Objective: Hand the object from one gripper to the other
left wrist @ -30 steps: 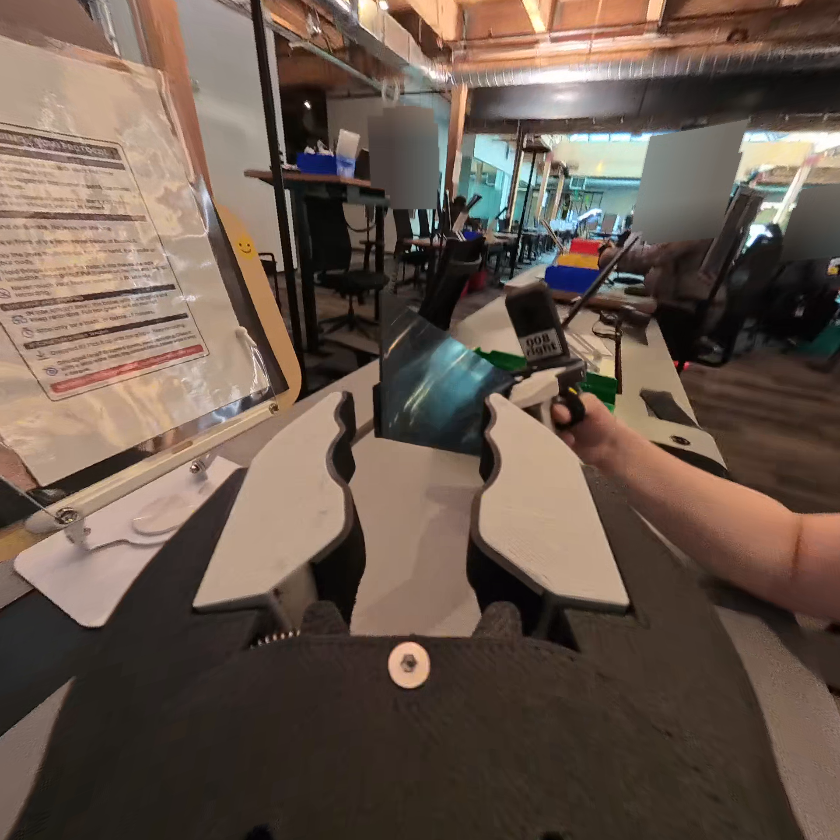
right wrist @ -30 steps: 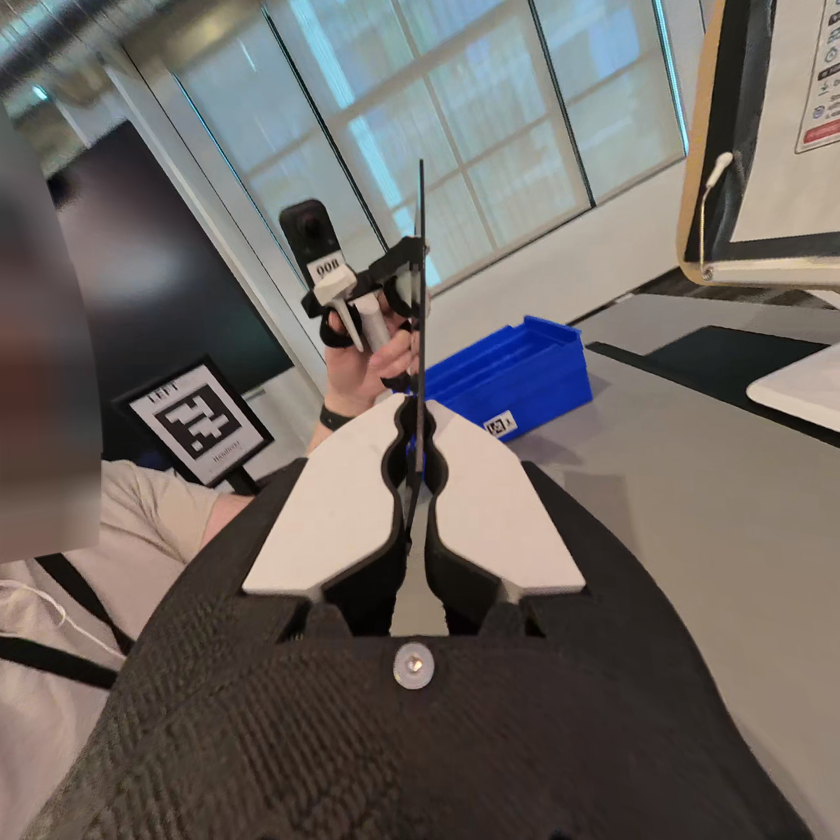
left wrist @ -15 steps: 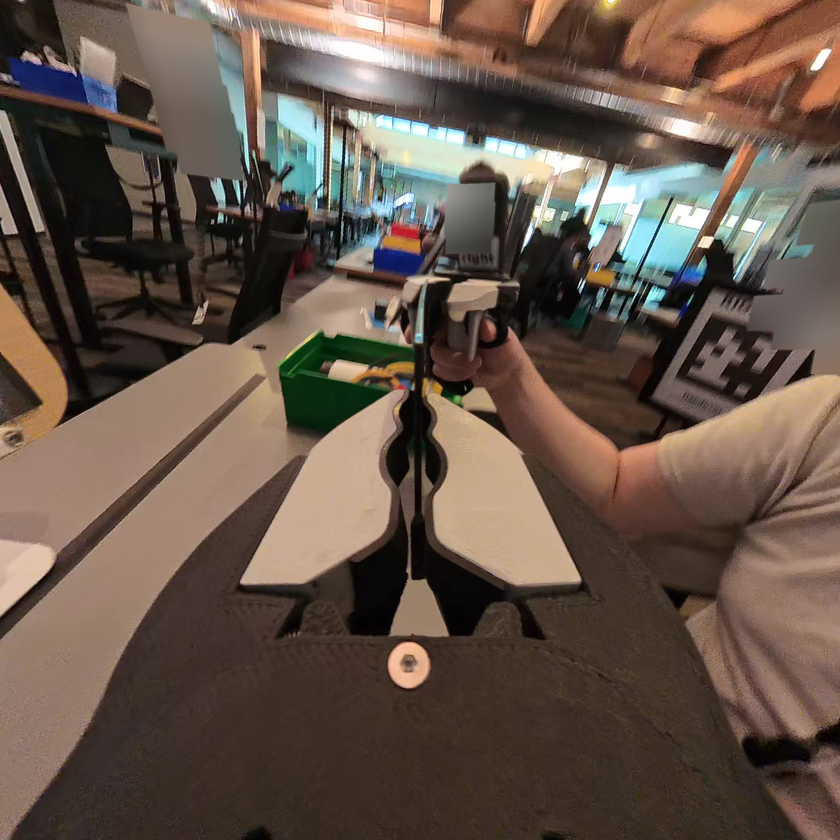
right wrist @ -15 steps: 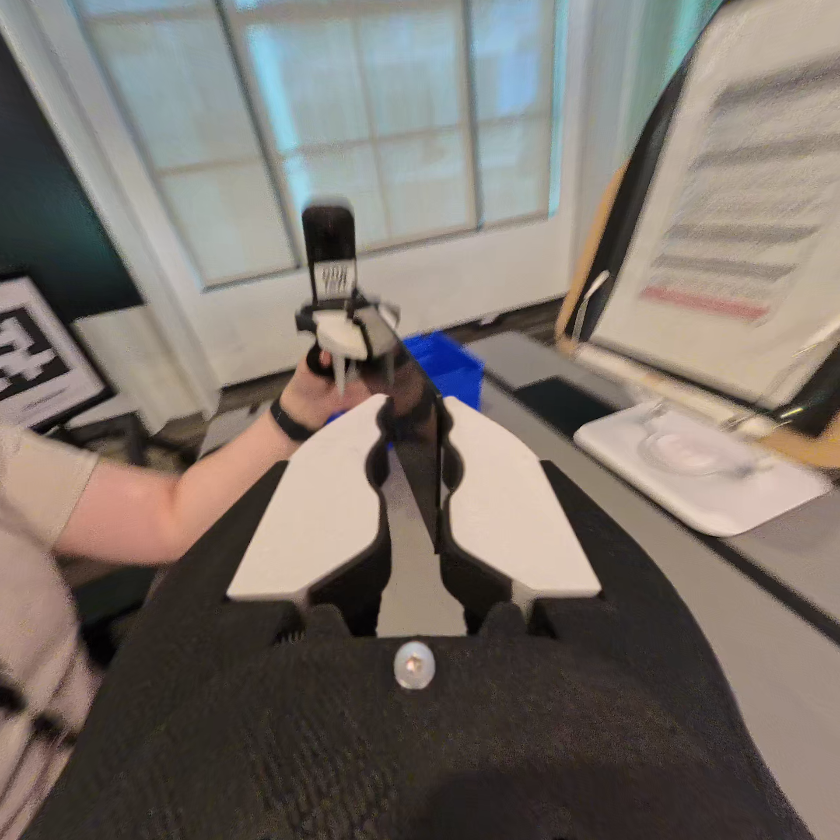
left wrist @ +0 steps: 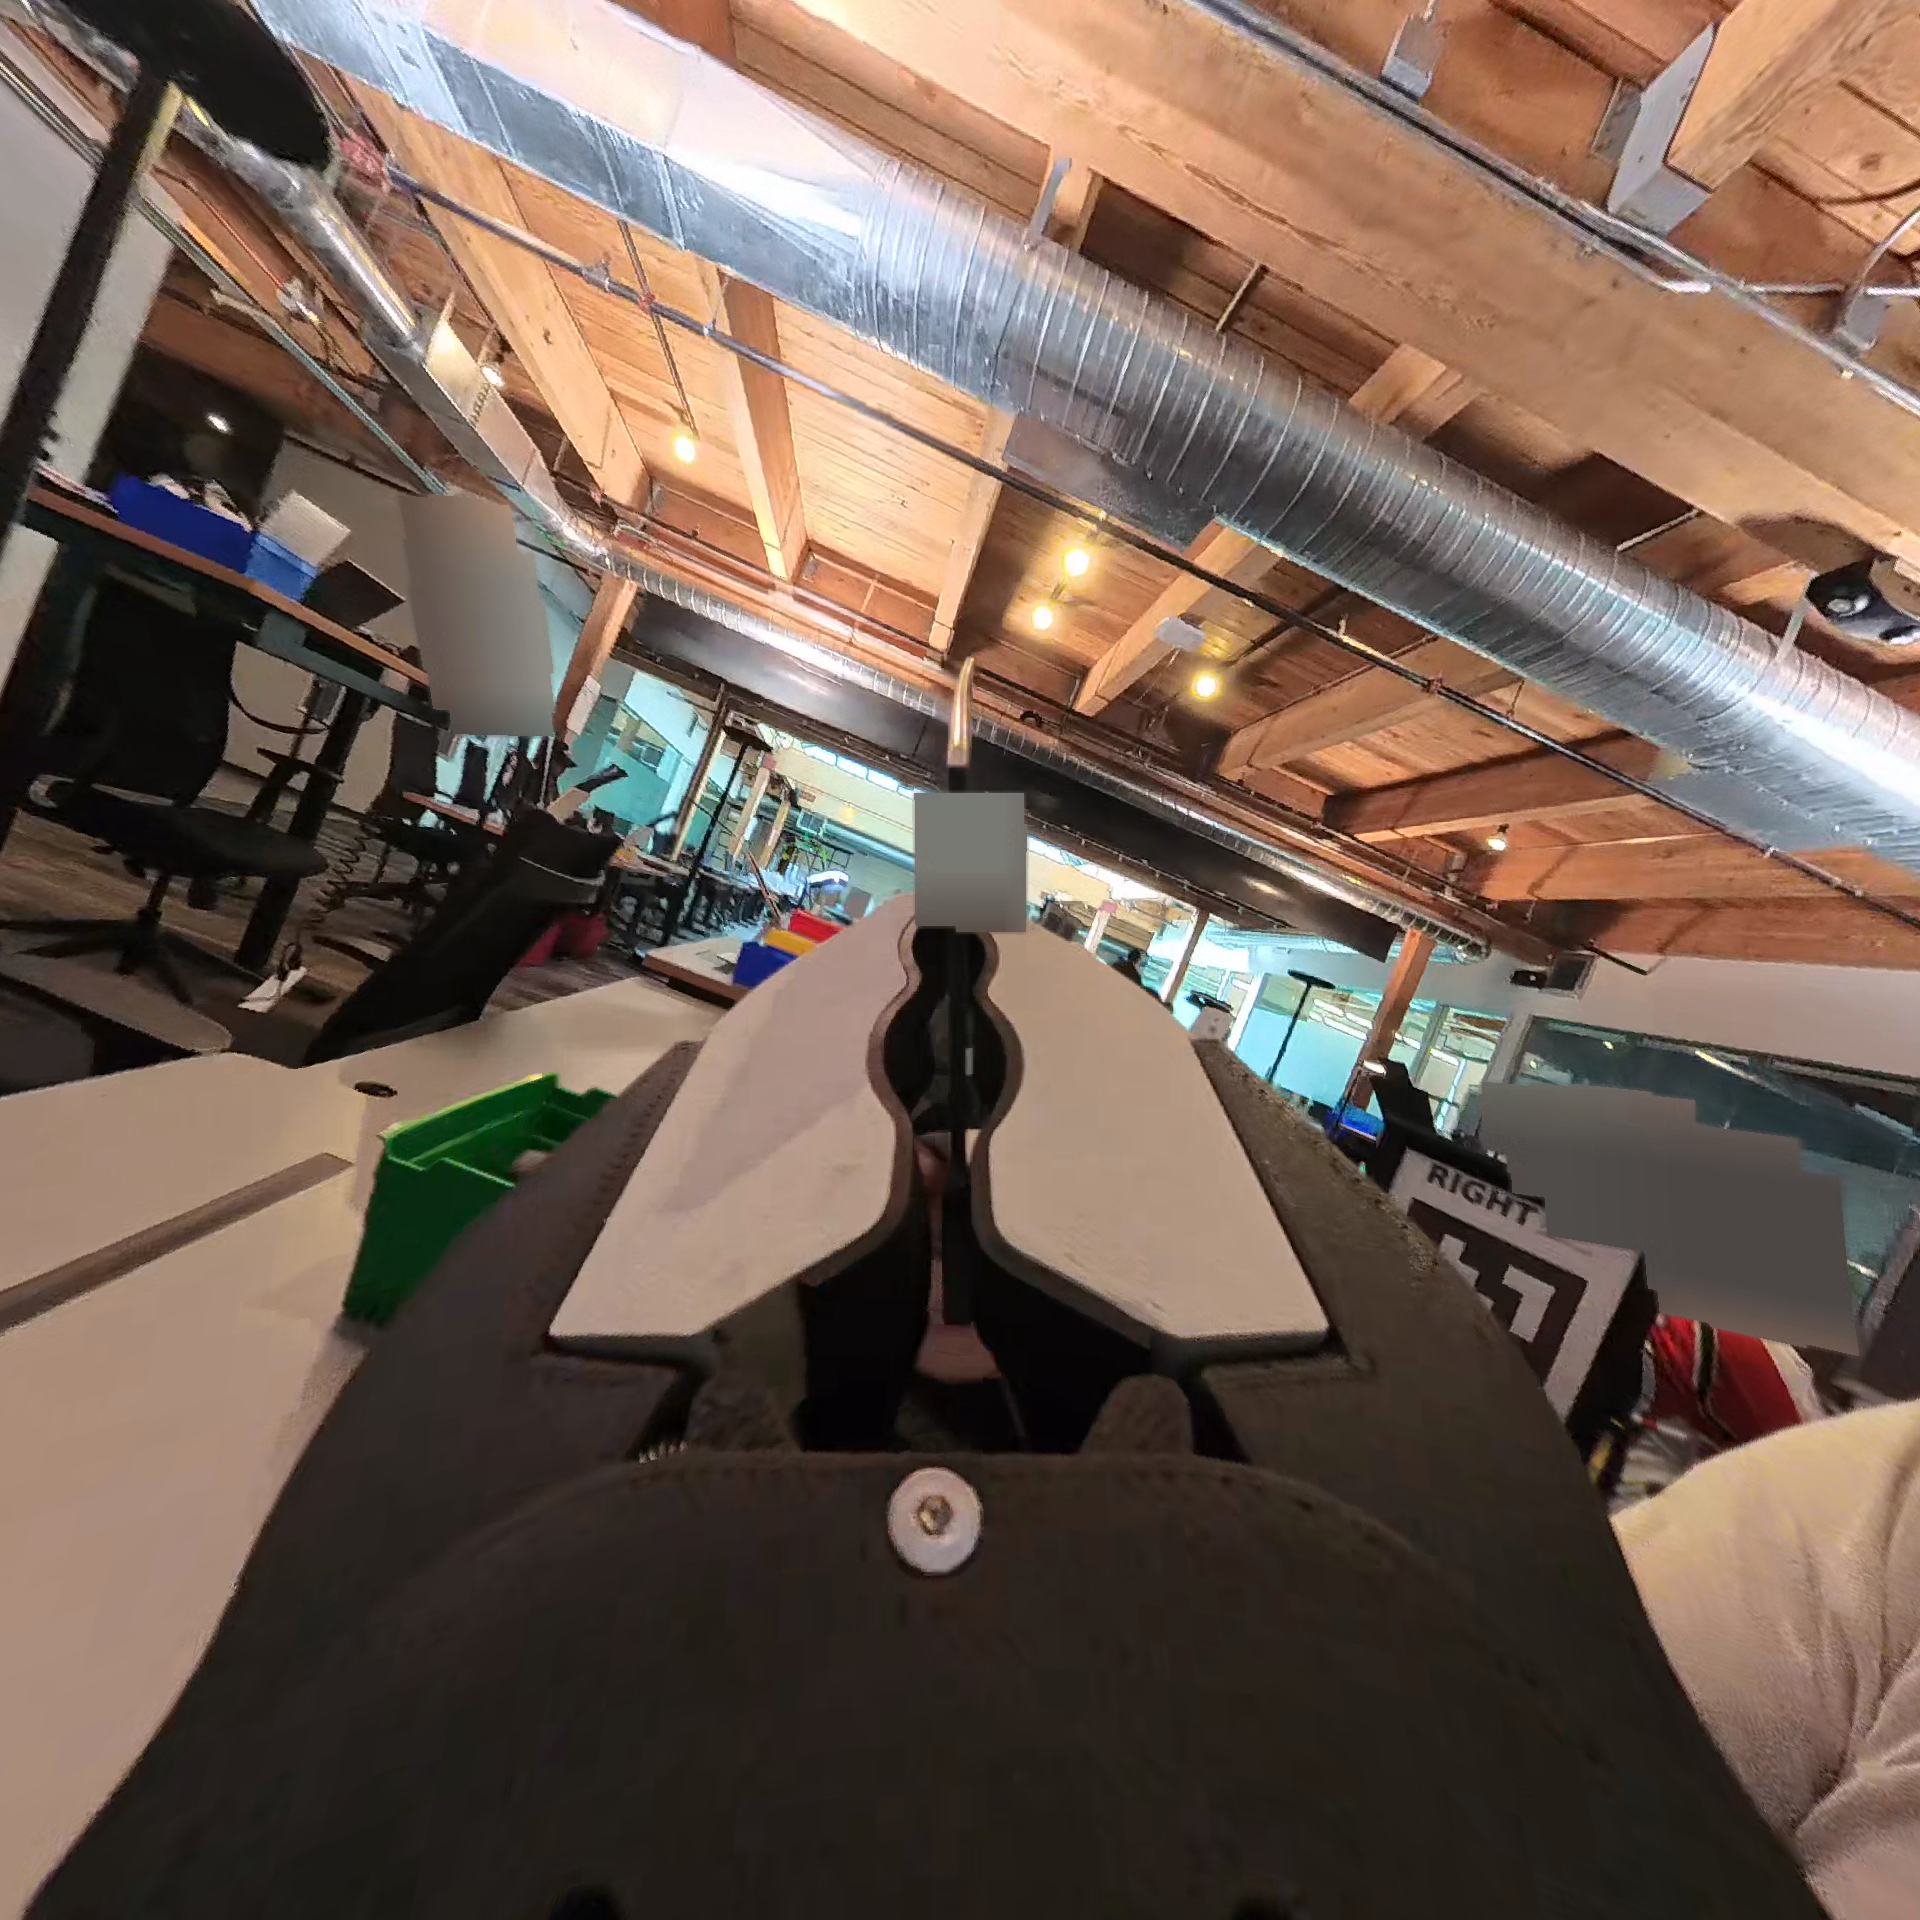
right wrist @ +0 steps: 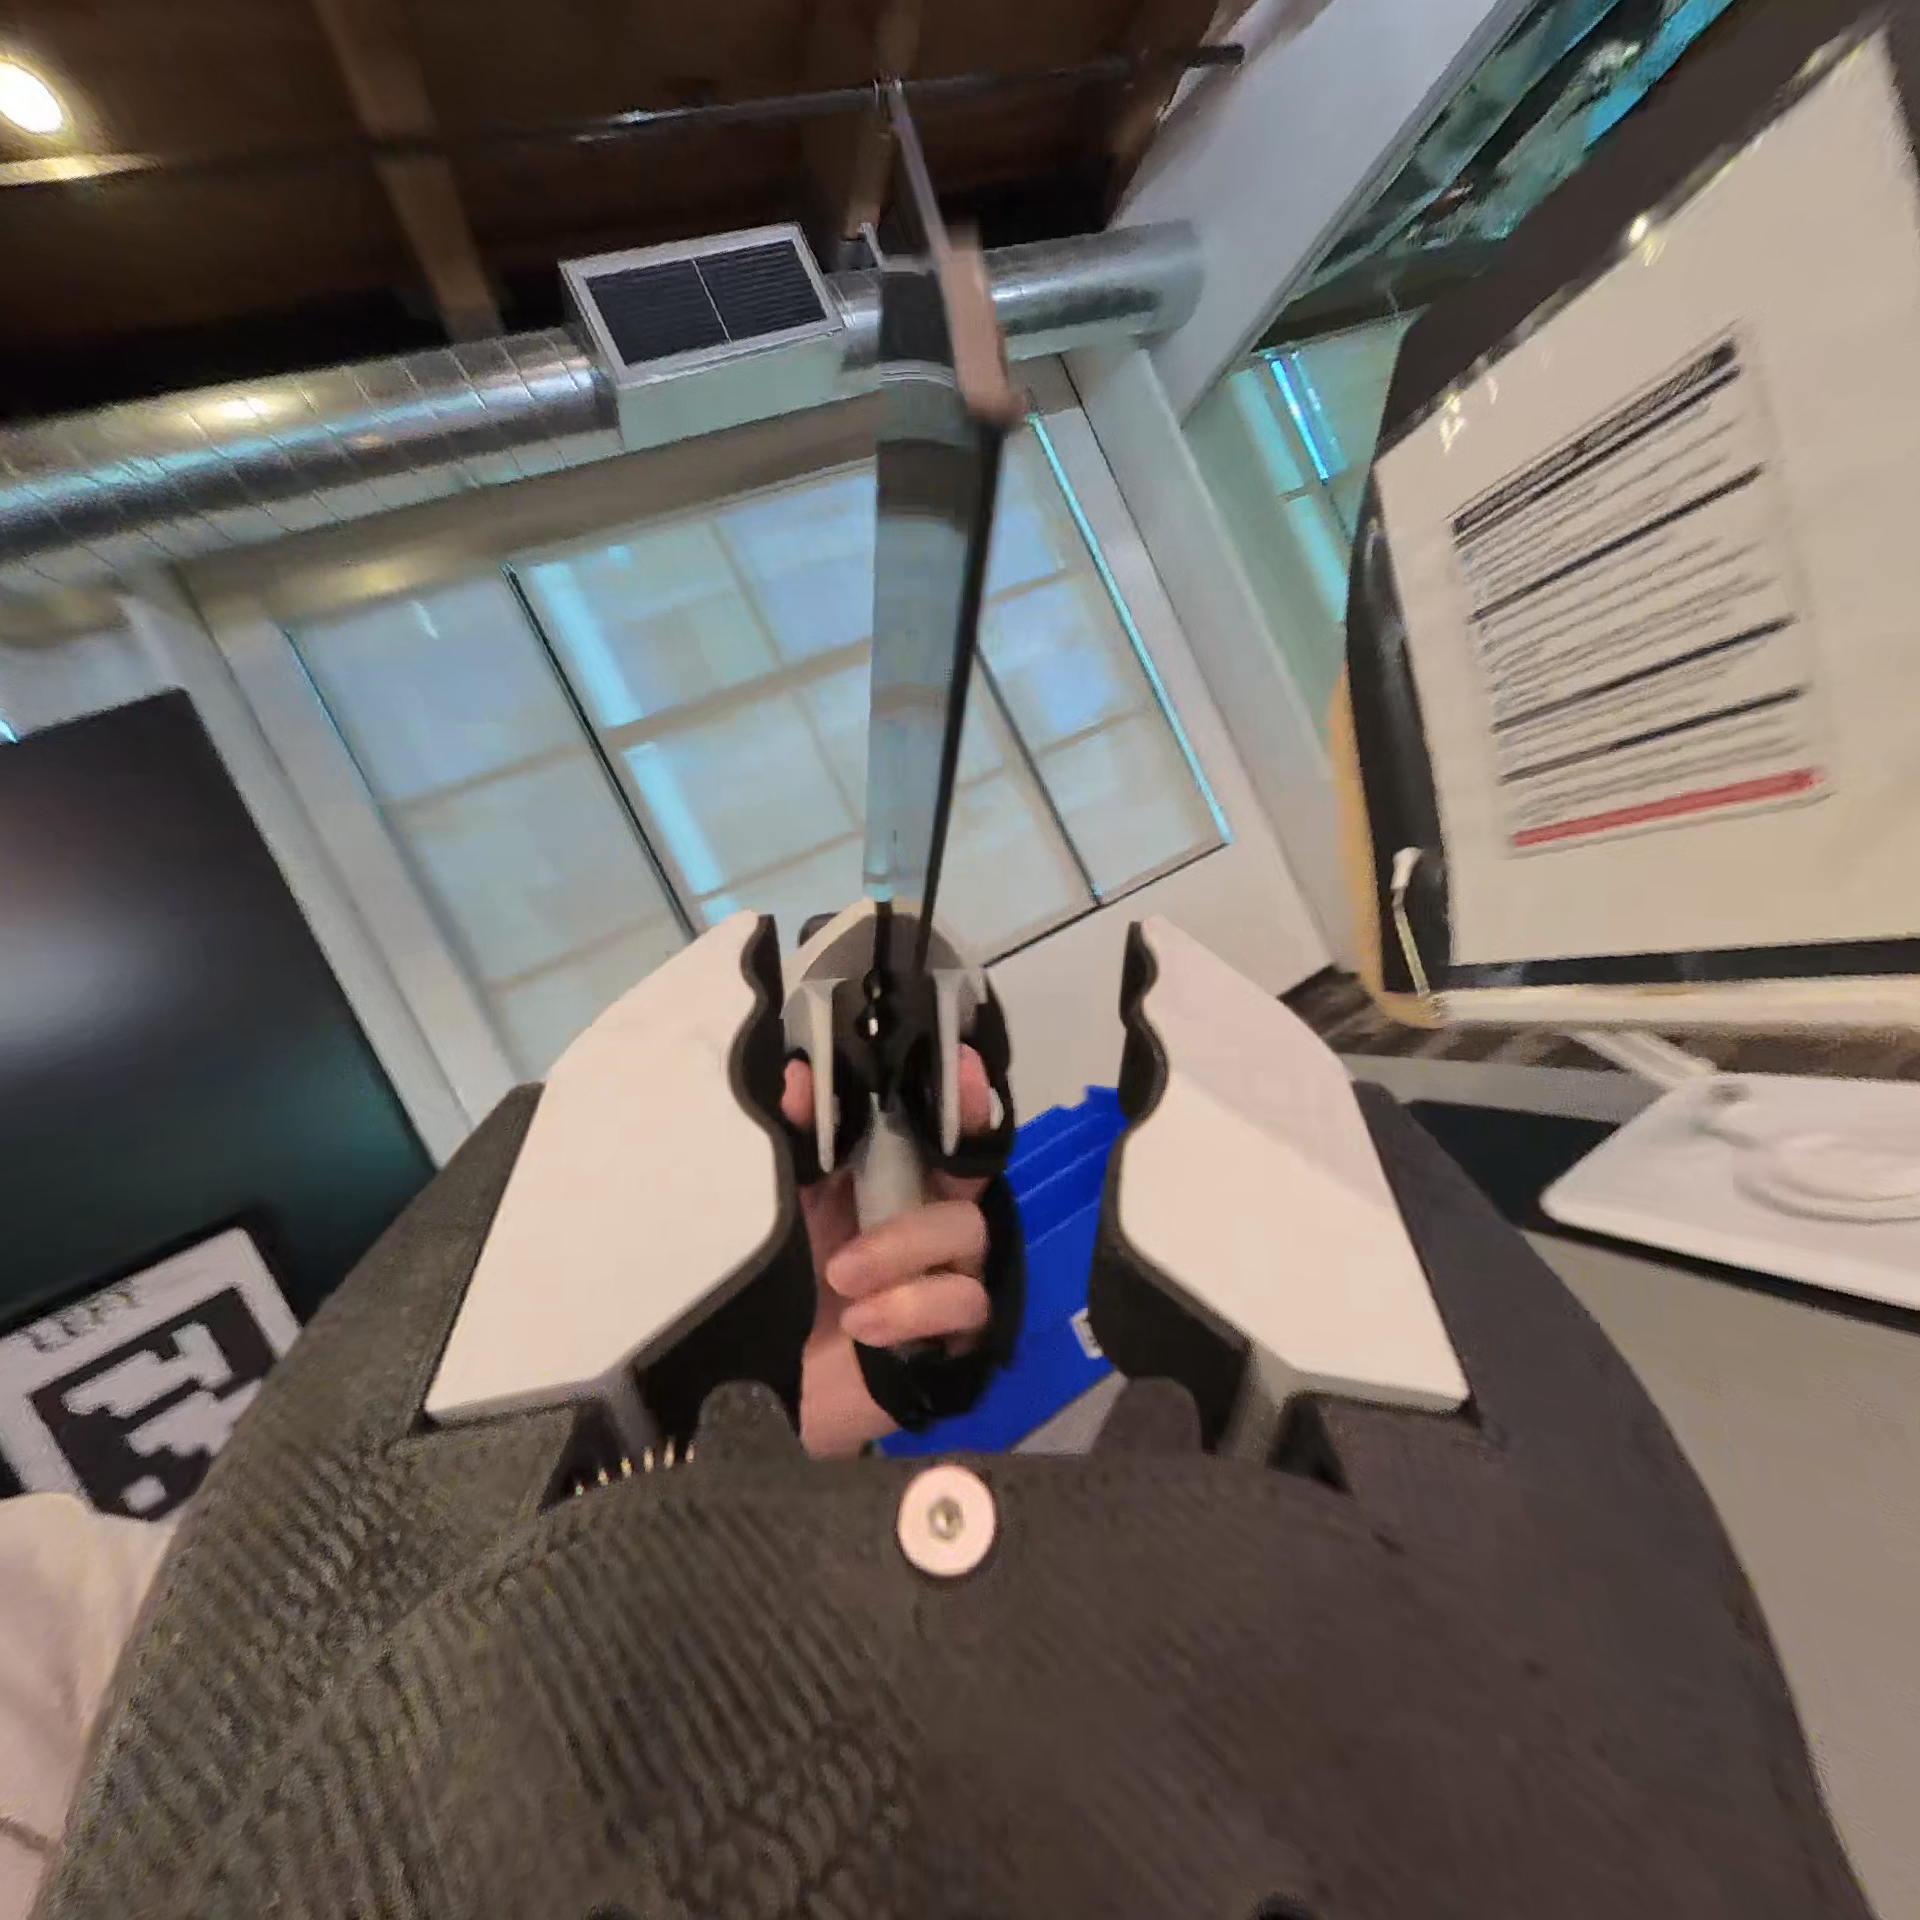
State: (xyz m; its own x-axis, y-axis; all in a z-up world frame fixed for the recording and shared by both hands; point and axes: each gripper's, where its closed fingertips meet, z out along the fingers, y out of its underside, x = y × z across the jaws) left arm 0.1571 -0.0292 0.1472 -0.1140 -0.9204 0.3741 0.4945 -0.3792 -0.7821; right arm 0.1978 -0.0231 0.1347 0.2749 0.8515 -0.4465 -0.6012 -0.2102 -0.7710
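The object is a thin, dark, glossy plate. In the left wrist view I see it edge-on point(left wrist: 962, 1049), clamped between the white fingers of my left gripper point(left wrist: 956, 935), and it sticks up past the tips. In the right wrist view the plate point(right wrist: 925, 623) rises toward the ceiling from the left gripper point(right wrist: 883, 997), which a hand point(right wrist: 904, 1288) holds. My right gripper point(right wrist: 951, 935) is open, with one finger on each side of the left gripper's tip. It does not touch the plate.
A green bin point(left wrist: 457, 1174) stands on the white table point(left wrist: 156, 1351) at the left. A blue bin point(right wrist: 1060, 1195) sits behind the hand. A framed printed sheet point(right wrist: 1621, 623) on a white base point(right wrist: 1766, 1184) stands at the right. Black-and-white marker boards point(right wrist: 135, 1382) stand nearby.
The right gripper, shut on the plate before, has opened. The left gripper, open a second ago, has closed on the plate and holds it alone. Both views have tilted upward.
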